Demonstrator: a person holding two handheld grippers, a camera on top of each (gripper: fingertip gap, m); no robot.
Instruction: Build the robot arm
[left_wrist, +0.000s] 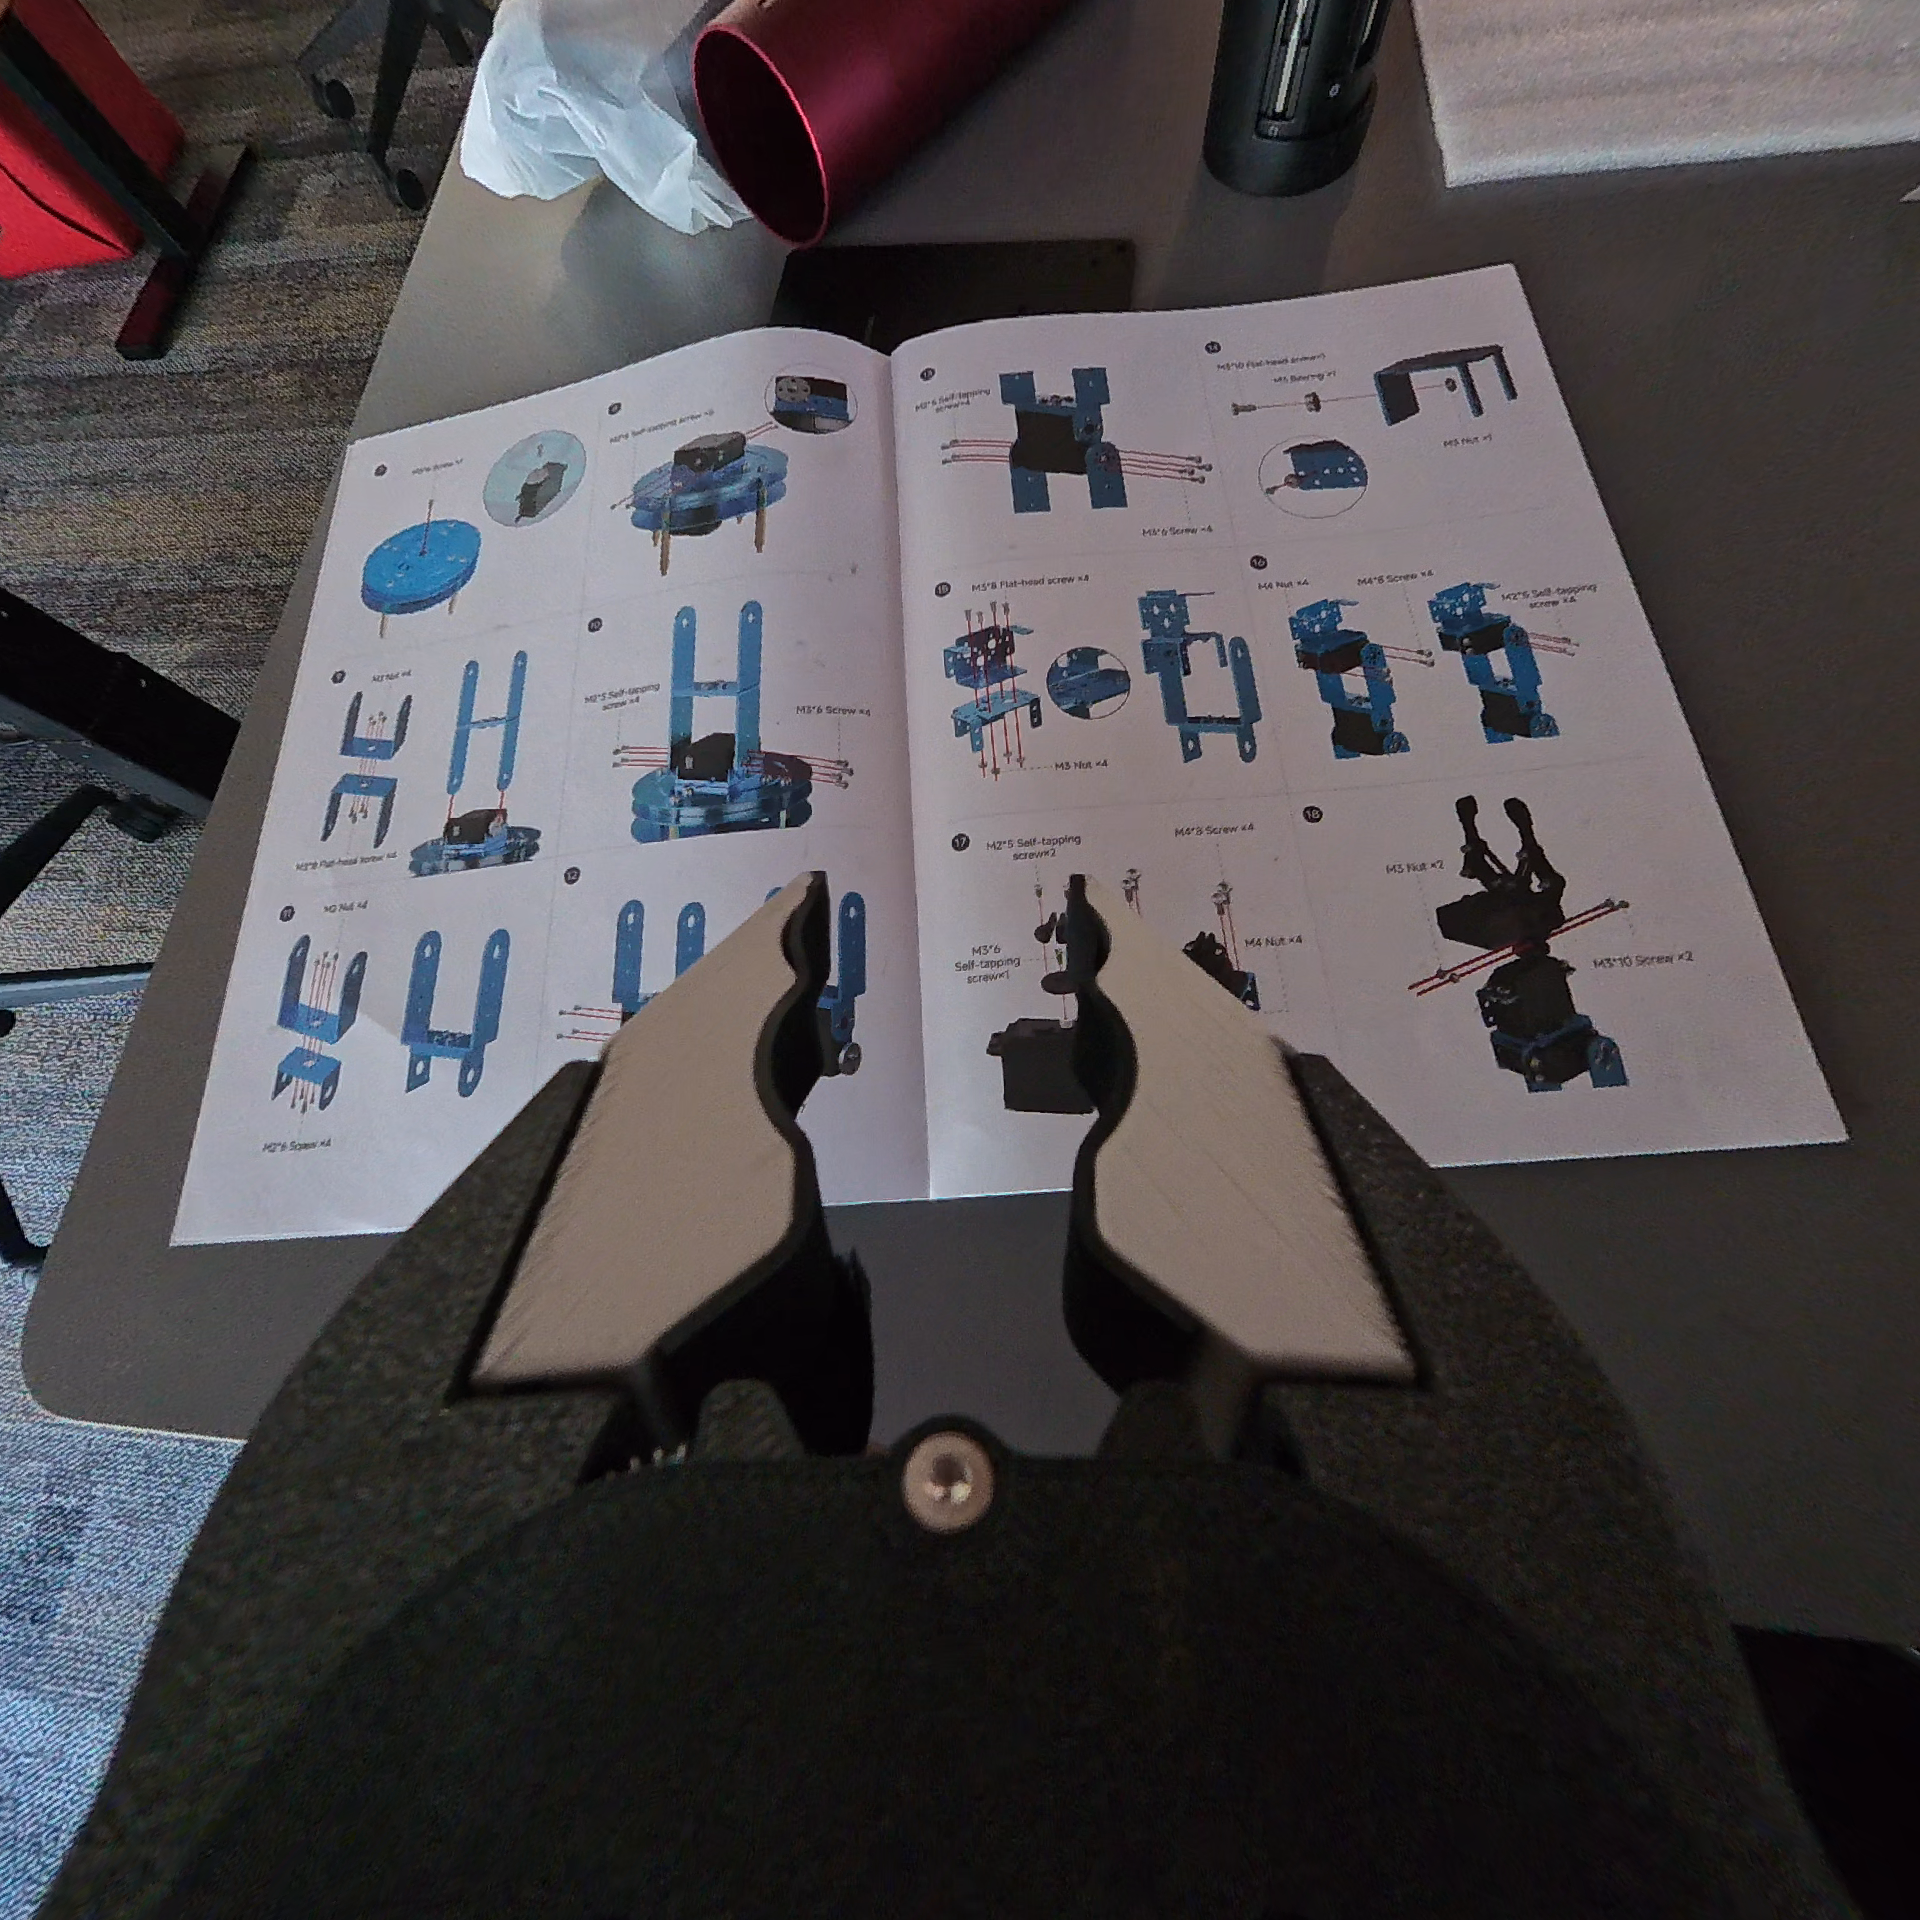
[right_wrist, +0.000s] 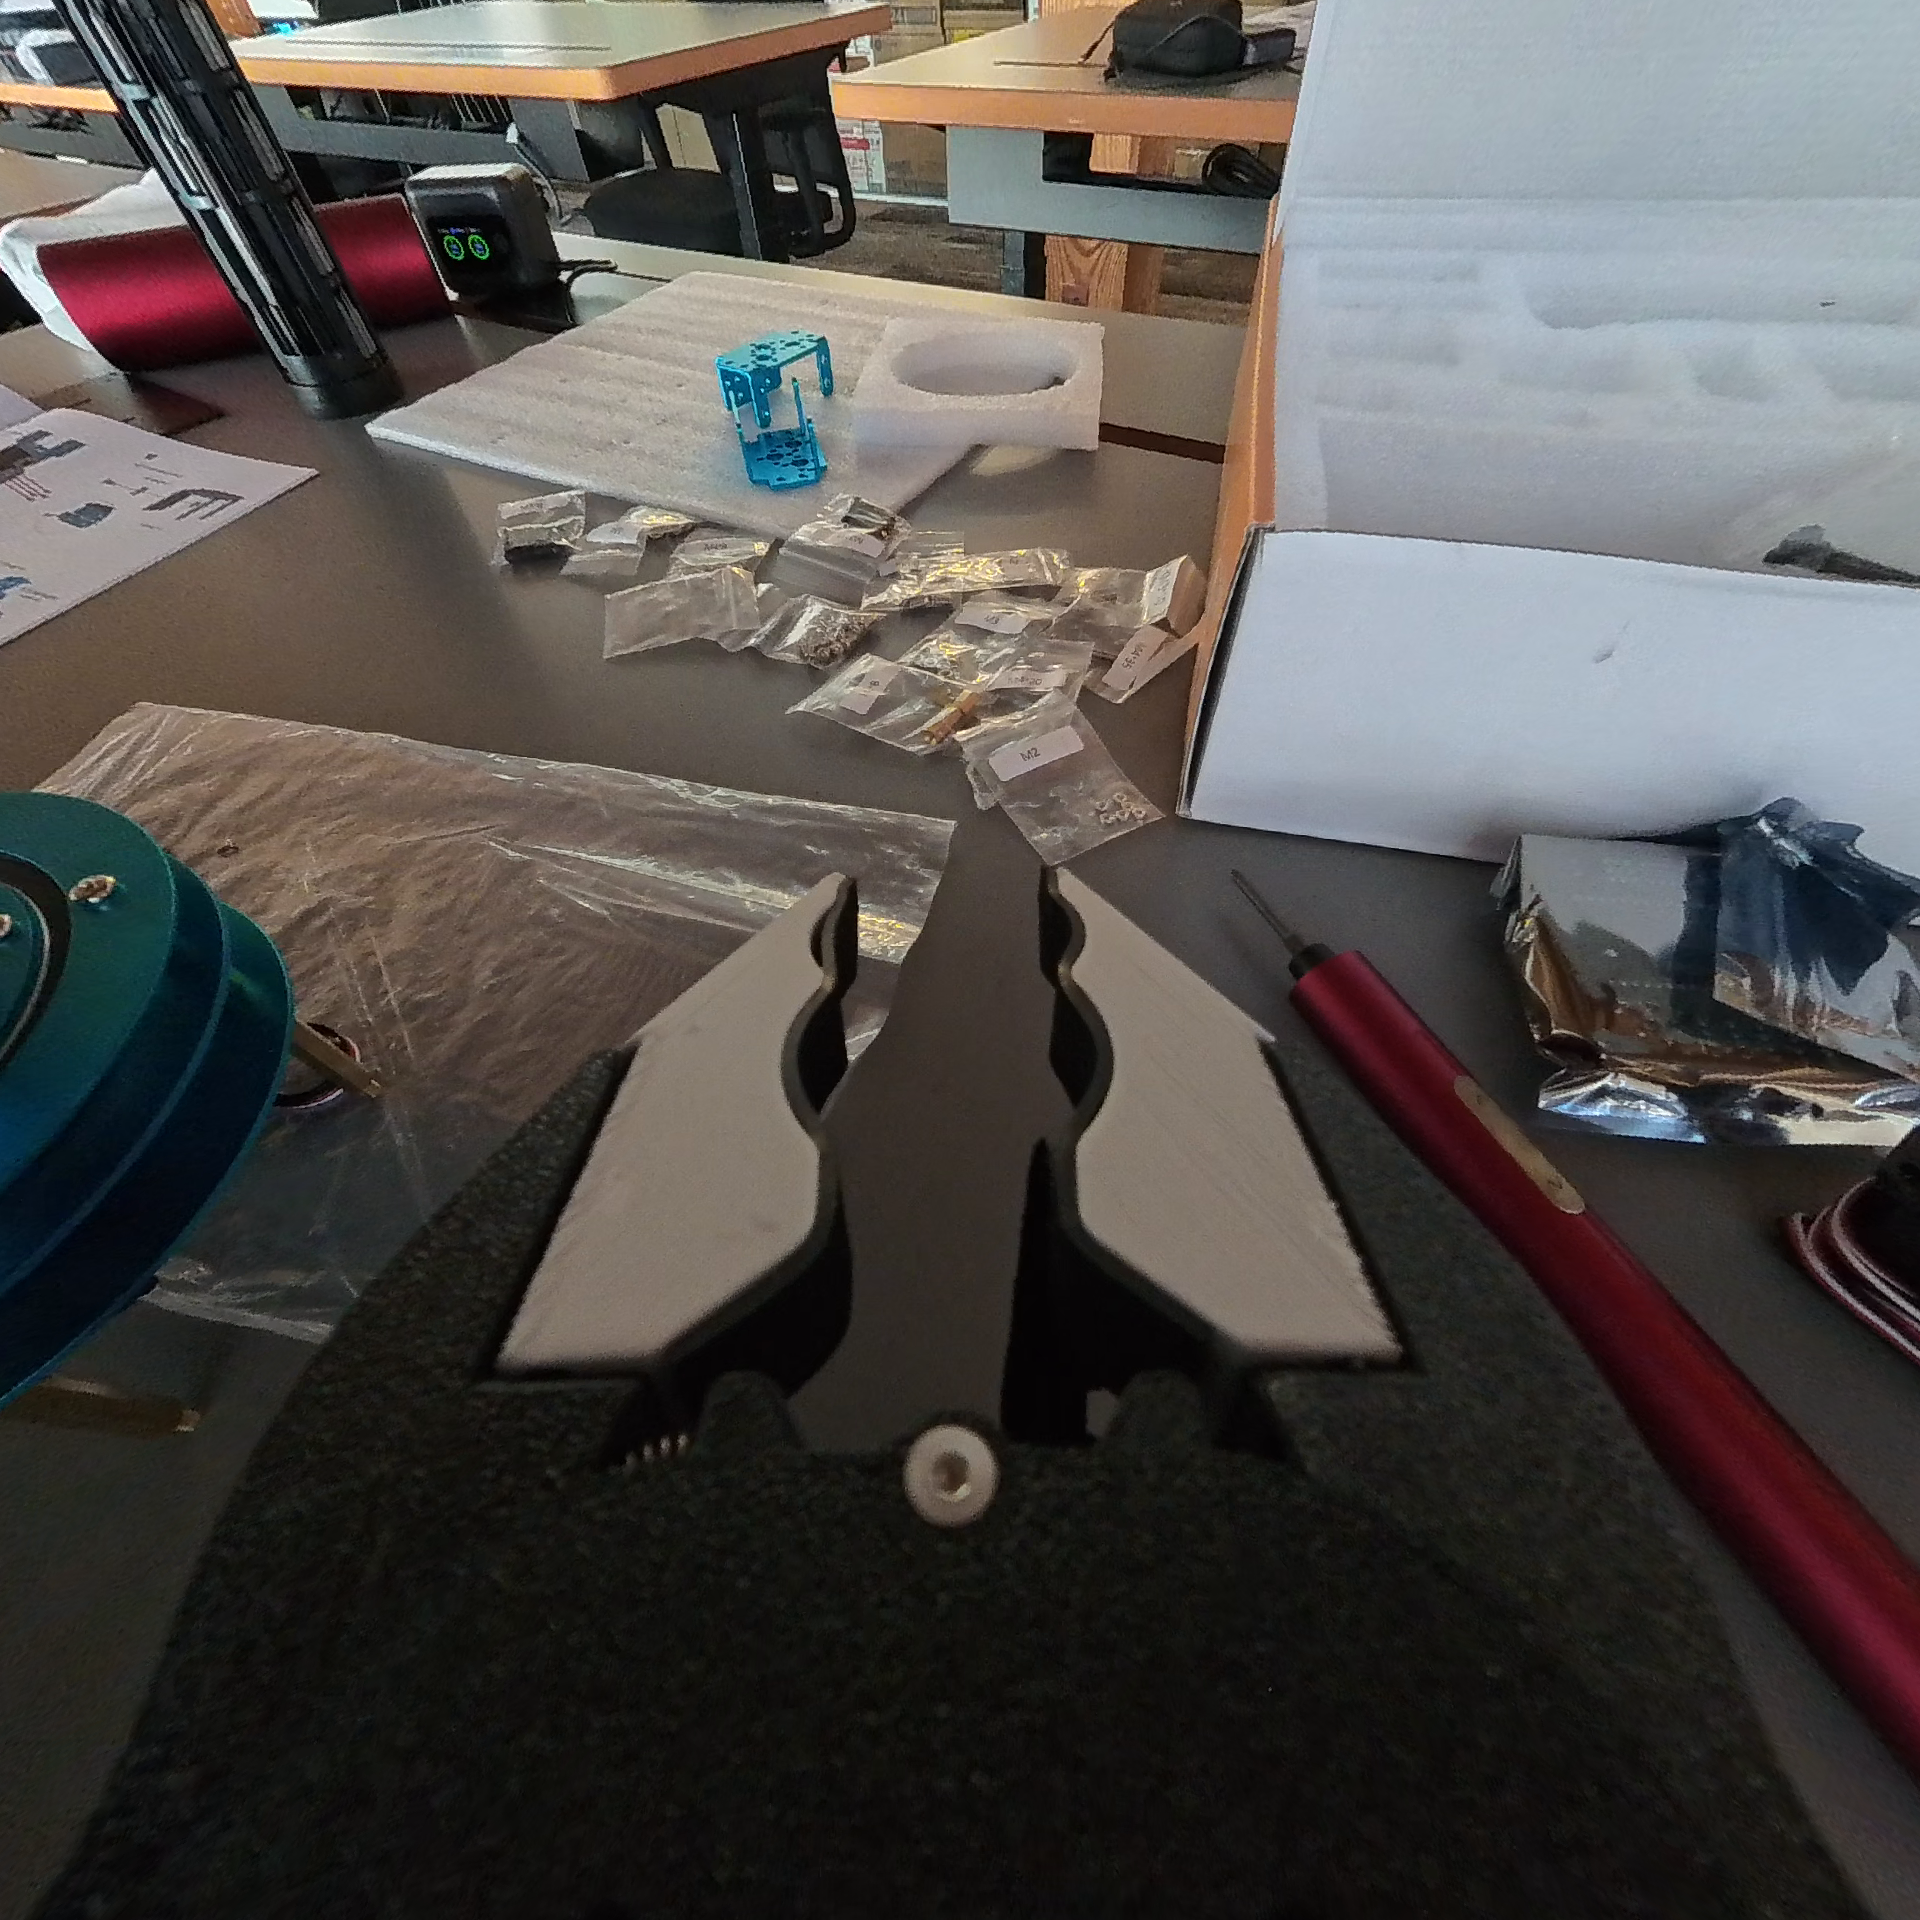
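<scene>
My left gripper is open and empty. It hovers over the lower middle of an open illustrated booklet that lies flat on the dark grey table. My right gripper is open and empty, just above the table. A clear plastic sheet lies under its left finger. A red screwdriver lies close on its right. Several small clear bags of screws and nuts lie ahead of it. A blue round base assembly stands at its left.
A red tube, white crumpled plastic and a black cylinder stand beyond the booklet. A blue metal bracket sits on a white foam sheet. A white open box and a silver foil bag are at right. The grippers' ends are close to 65 cm from one another. To reach the black cylinder in a straight line is about 30 cm for my left fingers, about 55 cm for my right.
</scene>
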